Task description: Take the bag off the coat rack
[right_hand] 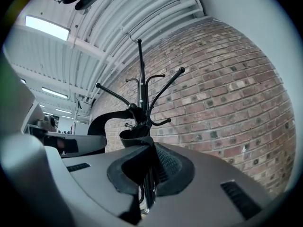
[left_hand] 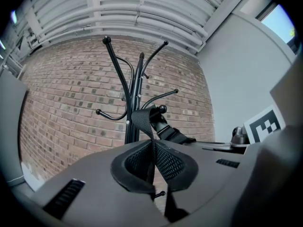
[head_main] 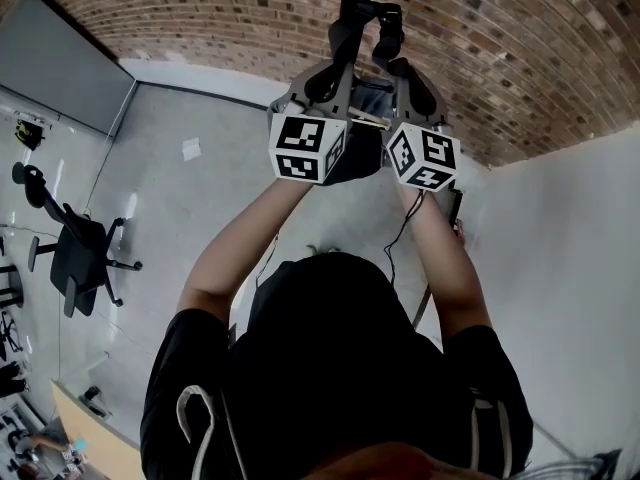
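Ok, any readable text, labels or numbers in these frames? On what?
No readable words or numbers in any view.
Left marker cube and right marker cube: black-and-white square patterns only, no letters or digits.
White sheet on the floor: too small to tell whether it bears print.

No words, numbers or brand names can be read anywhere. The only printed signs are black-and-white square code patterns on the marker cube (head_main: 307, 148) of the left gripper (left_hand: 154, 164) and the marker cube (head_main: 422, 157) of the right gripper (right_hand: 149, 167), both near twelve o'clock in the head view.
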